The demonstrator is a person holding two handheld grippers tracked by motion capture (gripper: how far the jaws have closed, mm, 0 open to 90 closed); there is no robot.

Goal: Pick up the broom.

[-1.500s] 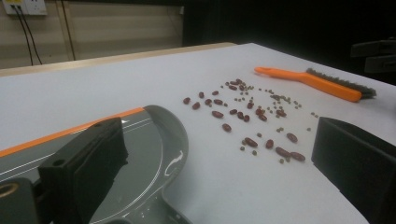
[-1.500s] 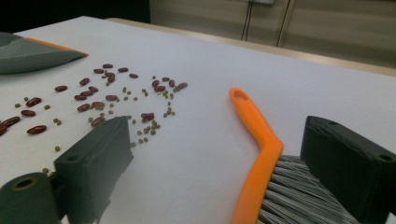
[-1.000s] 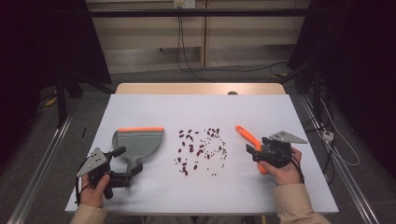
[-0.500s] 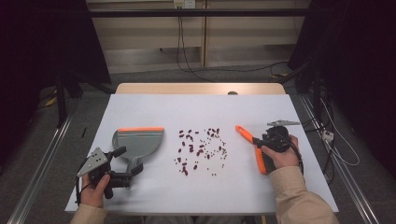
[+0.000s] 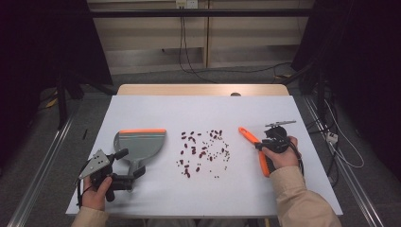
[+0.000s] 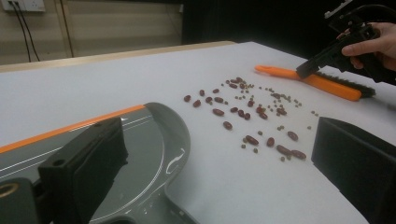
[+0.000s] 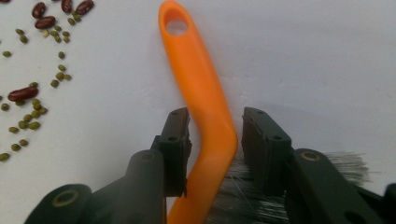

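My right gripper (image 7: 212, 135) straddles the orange brush (image 7: 201, 98) at the bend where the handle meets the bristled head. Its jaws have just been closing: the left pad lies against the handle, while a thin gap shows at the other pad, so I cannot tell whether the grip is firm yet. In the high view the same gripper (image 5: 265, 142) sits over the brush (image 5: 255, 149), which lies flat on the table, its handle end with the hanging hole pointing away from me and toward the beans.

My left gripper (image 5: 124, 165) is at the near left of the table, its jaws wide apart with the dustpan's short handle between them; the pads do not press on it. The grey dustpan (image 5: 137, 144) lies flat, its orange lip on the far side.

Between the two tools lies a scatter of red kidney beans (image 5: 189, 153) mixed with small green mung beans (image 5: 224, 151). In the right gripper view some of both lie just left of the brush handle, apart from it. Nothing lies between brush and beans.

The table (image 5: 203, 106) is covered with a plain white sheet; a wooden edge shows at its far side. Beyond it are a pale wall with cables (image 5: 182, 38) hanging down, a grey floor, and dark curtains on both sides.
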